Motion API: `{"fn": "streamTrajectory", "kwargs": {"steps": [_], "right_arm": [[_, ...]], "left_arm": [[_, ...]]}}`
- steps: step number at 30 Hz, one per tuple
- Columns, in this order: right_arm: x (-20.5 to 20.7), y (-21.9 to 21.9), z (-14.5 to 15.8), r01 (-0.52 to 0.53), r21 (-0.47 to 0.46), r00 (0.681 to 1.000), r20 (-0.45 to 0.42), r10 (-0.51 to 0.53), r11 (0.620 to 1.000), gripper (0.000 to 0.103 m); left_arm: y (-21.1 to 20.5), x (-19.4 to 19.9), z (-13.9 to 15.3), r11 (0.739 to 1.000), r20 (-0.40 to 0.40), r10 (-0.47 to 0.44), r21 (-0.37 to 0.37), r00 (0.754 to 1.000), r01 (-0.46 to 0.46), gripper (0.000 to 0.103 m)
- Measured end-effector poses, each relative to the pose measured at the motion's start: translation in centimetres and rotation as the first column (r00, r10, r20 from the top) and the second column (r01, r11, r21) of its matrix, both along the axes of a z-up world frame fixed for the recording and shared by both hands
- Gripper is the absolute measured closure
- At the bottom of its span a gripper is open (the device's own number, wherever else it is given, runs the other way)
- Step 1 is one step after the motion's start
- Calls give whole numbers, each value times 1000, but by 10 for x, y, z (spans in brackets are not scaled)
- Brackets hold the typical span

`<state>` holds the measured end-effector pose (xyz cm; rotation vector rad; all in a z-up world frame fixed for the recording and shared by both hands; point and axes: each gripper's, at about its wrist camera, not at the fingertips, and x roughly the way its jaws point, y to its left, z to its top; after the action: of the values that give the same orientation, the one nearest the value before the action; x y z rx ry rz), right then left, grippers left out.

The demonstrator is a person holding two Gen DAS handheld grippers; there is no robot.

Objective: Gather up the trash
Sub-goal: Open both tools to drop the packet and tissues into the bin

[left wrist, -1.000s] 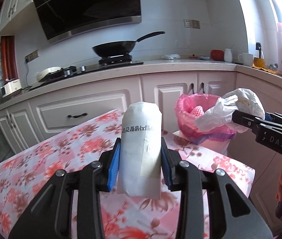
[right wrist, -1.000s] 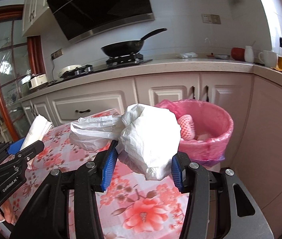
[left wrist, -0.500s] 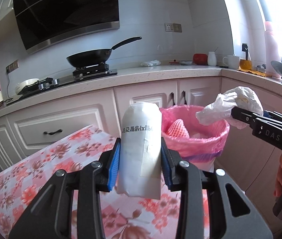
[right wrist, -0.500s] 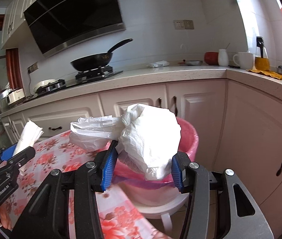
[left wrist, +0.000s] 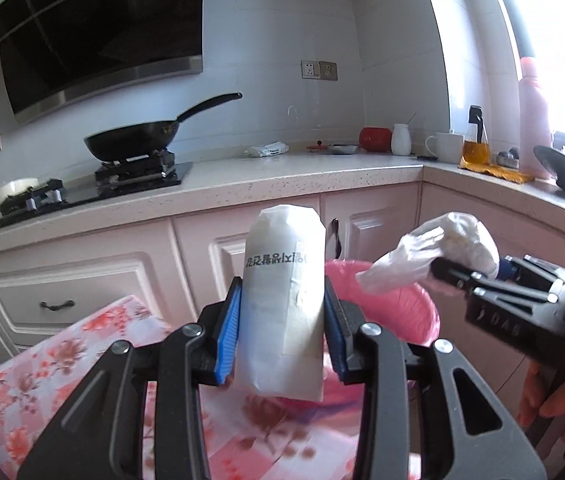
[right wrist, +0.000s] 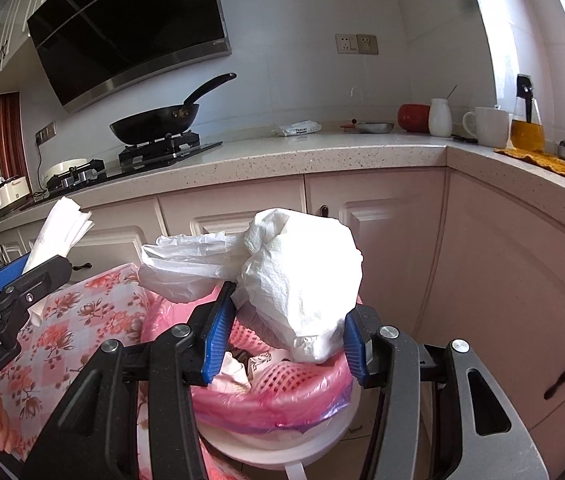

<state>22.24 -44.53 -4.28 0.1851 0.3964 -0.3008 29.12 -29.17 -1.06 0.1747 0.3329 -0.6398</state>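
My left gripper (left wrist: 282, 336) is shut on a white paper packet (left wrist: 282, 300) with printed text, held upright over the table edge, just before the pink-lined bin (left wrist: 394, 312). My right gripper (right wrist: 286, 332) is shut on a crumpled white plastic bag (right wrist: 302, 272), held directly above the open bin (right wrist: 282, 396). The bin holds a pink foam net and other scraps. The right gripper with its bag (left wrist: 442, 252) shows at right in the left wrist view. The left gripper with its packet (right wrist: 58, 224) shows at left in the right wrist view.
A floral tablecloth (left wrist: 62, 360) covers the table beside the bin. Pink cabinets (right wrist: 502, 280) stand close behind and to the right of the bin. A wok (left wrist: 134, 140) sits on the stove, and cups and jars (right wrist: 486, 126) line the counter.
Both grippers moved right and forward, off the table toward the bin. The right gripper's bag went from beside the bin to directly over its opening. Both loads stay gripped.
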Motion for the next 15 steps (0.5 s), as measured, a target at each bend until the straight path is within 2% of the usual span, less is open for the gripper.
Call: {"fn": "streamTrajectory", "kwargs": {"steps": [7,10,11,12,14,15], "right_arm": [[33,-23,-3,-43,-18,999,-24,43,999,55],[46,-32,-6,-70,-13,997,-38,69,997,48],[51,-34,-8,-90,-7,995,-49,90,996,36],[54,-35,-10,-101,-7,993,-54,101,995,31],[60,-39,-14,-86,-17,994,-64,85,996,27],[61,-42,-15,-84,-10,994,-69,83,996,27]], "left_arm": [[-38,36,-1,999,-56,-26,-32,998,24,65],[-47,50,-3,998,-77,-20,-55,997,16,64],[-49,55,-4,998,-88,-16,-63,996,11,60],[-51,62,-6,997,-103,-15,-73,995,8,46],[-53,70,-7,996,-116,-3,-93,993,-8,31],[-52,73,-8,994,-118,11,-103,993,-23,30]]}}
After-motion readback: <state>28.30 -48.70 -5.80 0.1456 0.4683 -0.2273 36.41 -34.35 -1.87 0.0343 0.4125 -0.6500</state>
